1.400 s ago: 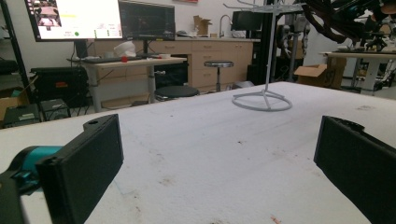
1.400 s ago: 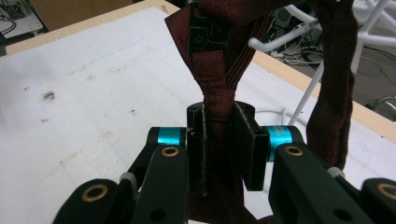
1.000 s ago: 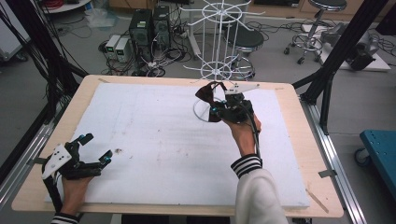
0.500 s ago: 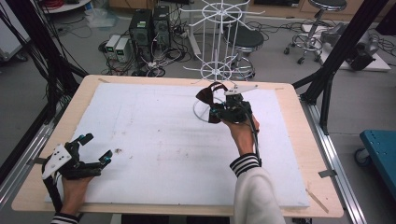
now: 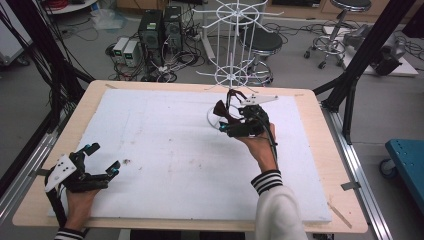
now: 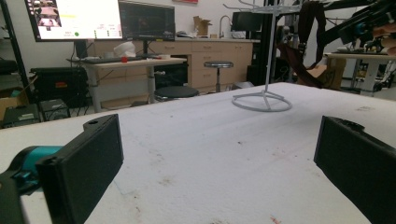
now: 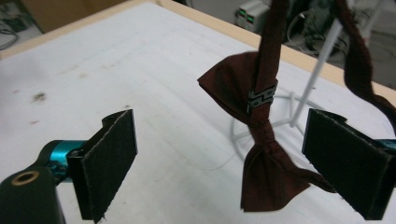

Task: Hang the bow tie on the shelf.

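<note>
A dark red bow tie (image 7: 261, 140) with a metal clasp hangs by its strap beside the white wire rack (image 5: 231, 50), just above the white table top (image 5: 165, 150). My right gripper (image 7: 224, 163) has just been opening its jaws. They now stand wide on either side of the bow tie, and neither pad (image 7: 112, 158) touches it. In the high view the right gripper (image 5: 235, 117) sits over the rack's ring base (image 5: 212, 117) with the bow tie (image 5: 222, 110) at its tips. My left gripper (image 5: 104, 157) rests open on the table's near left, nothing between its jaws (image 6: 219, 158).
The rack's ring base (image 6: 262, 101) stands at the far middle of the table, with the strap (image 6: 299, 56) hanging near its pole. The wooden table edge (image 5: 320, 125) runs along the right. Beyond the table are stools, computers and cables on the floor.
The right gripper's jaws, shut on the bow tie before, have opened and let it go; it now hangs free. Both hands have stayed about where they were.
</note>
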The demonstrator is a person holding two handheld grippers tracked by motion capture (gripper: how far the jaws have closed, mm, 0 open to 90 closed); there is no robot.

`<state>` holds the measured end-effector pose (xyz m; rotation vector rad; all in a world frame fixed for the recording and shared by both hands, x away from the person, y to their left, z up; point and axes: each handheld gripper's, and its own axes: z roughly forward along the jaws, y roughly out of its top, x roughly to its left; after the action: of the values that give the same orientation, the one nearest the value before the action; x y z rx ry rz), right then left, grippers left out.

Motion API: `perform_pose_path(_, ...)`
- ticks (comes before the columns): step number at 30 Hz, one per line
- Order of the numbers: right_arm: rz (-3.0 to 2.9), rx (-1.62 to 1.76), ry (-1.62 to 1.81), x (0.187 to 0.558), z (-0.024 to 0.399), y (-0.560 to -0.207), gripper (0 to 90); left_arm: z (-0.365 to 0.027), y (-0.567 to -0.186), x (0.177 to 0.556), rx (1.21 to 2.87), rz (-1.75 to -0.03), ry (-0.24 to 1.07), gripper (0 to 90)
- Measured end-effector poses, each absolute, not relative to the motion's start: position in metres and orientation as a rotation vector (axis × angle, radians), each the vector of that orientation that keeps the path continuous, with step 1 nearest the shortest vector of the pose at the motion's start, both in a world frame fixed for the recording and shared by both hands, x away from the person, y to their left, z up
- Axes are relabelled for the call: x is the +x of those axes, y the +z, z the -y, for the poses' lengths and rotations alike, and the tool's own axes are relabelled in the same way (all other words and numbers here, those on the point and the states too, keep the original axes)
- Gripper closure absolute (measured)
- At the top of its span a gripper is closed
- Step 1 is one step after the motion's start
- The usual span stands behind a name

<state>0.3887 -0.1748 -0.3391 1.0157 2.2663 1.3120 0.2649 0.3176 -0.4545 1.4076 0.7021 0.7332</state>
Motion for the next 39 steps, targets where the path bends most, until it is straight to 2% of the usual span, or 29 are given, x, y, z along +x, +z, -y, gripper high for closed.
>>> perform_pose_path(2, -2.243, 0.982, 1.377, 0.381, 0.178, -0.341, 0.9, -0.318, -0.455, 0.265, 1.407, -0.702, 0.734, 1.8)
perform_pose_path(14, -2.015, 0.849, 1.619, 0.314, 0.223, -0.342, 0.6, -0.318, -0.455, 0.265, 1.398, -0.701, 0.734, 1.8)
perform_pose_path(19, -1.858, 0.835, 1.625, 0.289, 0.254, -0.366, 0.6, -0.318, -0.455, 0.265, 1.404, -0.700, 0.732, 1.8)
perform_pose_path(24, -1.663, 0.863, 1.657, 0.268, 0.280, -0.407, 0.6, -0.317, -0.455, 0.265, 1.403, -0.708, 0.731, 1.8)
perform_pose_path(29, -1.604, 0.919, 1.654, 0.261, 0.294, -0.431, 0.6, -0.317, -0.454, 0.266, 1.406, -0.715, 0.729, 1.8)
perform_pose_path(39, -1.625, 0.964, 1.630, 0.263, 0.299, -0.452, 0.6, -0.317, -0.454, 0.265, 1.409, -0.710, 0.735, 1.8)
